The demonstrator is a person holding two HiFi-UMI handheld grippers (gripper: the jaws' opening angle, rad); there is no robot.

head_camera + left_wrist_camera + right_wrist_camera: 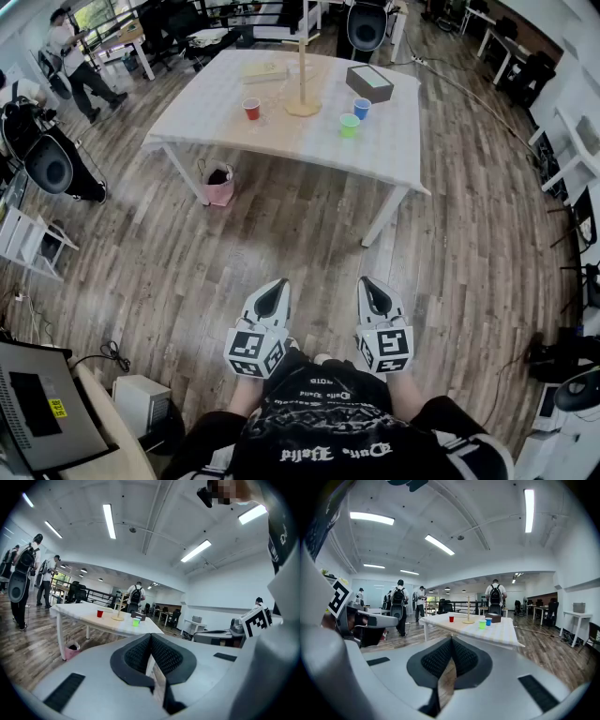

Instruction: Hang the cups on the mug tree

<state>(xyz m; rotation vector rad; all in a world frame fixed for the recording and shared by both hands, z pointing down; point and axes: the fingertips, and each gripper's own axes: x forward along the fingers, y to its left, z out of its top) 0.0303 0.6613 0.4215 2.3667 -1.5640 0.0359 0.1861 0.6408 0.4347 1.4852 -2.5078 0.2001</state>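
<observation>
A wooden mug tree (302, 75) stands on a white table (375, 150) far ahead of me. A red cup (251, 109) sits to its left, a blue cup (362, 108) and a green cup (349, 125) to its right. My left gripper (272, 298) and right gripper (376, 294) are held close to my body, far from the table, both shut and empty. In the left gripper view the mug tree (119, 609), red cup (99, 613) and green cup (136, 621) are small beyond the closed left gripper (150, 637). The right gripper (452, 641) points toward the red cup (451, 618) and green cup (482, 624).
A dark box (369, 82) and a flat tray (263, 70) lie on the table. A pink bin (217, 183) stands under its left side. Wood floor stretches between me and the table. Desks, chairs and people with backpacks (399, 604) stand around the room.
</observation>
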